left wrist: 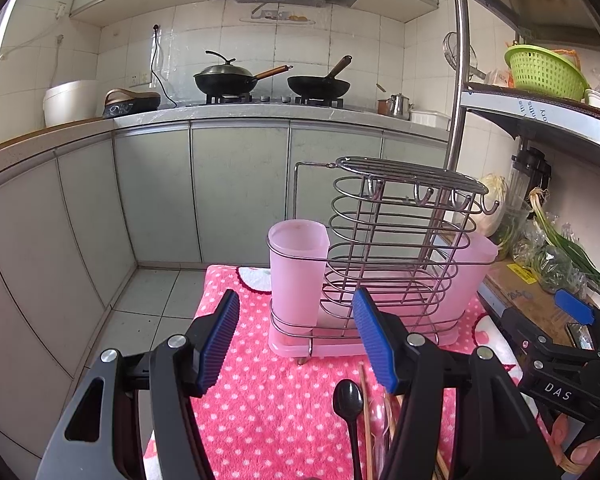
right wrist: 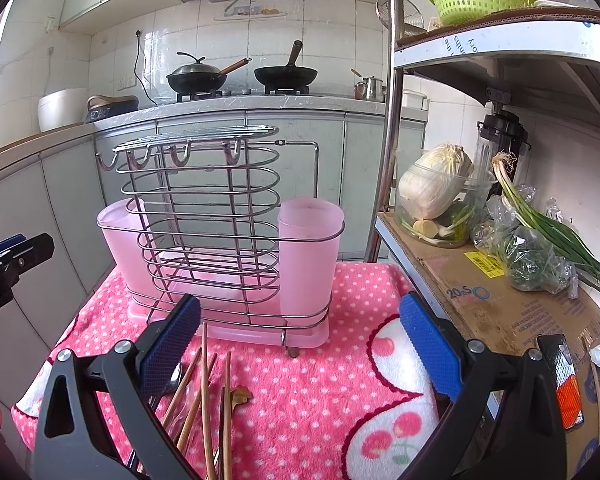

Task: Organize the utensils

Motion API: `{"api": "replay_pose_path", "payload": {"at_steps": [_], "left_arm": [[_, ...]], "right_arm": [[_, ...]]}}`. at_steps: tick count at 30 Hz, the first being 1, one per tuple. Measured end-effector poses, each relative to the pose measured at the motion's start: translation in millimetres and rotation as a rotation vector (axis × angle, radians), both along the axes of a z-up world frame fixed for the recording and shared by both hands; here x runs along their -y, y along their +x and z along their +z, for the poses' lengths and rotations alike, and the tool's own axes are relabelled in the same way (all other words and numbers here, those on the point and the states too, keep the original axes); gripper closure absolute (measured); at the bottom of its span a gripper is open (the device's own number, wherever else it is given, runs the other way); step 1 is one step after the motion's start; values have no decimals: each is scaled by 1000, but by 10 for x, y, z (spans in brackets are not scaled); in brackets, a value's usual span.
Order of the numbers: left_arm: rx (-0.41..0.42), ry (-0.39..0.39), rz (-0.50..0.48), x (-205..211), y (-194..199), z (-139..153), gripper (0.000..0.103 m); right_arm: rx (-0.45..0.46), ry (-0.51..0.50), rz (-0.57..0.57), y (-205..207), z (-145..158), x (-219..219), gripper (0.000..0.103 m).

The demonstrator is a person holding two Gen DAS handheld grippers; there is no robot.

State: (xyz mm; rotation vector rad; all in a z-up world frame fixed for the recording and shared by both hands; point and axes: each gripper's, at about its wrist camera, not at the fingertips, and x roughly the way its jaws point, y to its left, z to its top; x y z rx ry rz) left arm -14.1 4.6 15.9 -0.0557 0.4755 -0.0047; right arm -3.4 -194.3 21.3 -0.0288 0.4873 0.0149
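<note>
Chopsticks [right wrist: 204, 396] and black spoon [left wrist: 350, 404] run off-frame at 6 o'clock. Left tool [left wrist: 296, 344] and right tool [right wrist: 300, 344]: both spread apart, empty.

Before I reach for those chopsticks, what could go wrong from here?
1. The chopsticks, black spoon and a metal spoon lie bunched on the soft towel; the open right hand-held gripper may pinch several at once, or snag the towel.
2. The wire rack stands close behind; a bump could shift it or its pink cup.
3. The open left hand-held gripper hovers over the same pile; they could collide.
</note>
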Motion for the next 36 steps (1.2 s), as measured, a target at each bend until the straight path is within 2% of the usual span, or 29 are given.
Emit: {"api": "replay_pose_path", "payload": {"at_steps": [22, 27, 36], "left_arm": [[-24, -1, 5, -121, 20, -17, 44], [-90, -24, -8, -198, 70, -114, 44], [-235, -43, -93, -186, 141, -369, 44]], "right_arm": [[0, 2, -10, -19, 6, 68, 3], [-21, -1, -3, -19, -21, 101, 3], [-101, -3, 38, -5, -189, 142, 3]]}}
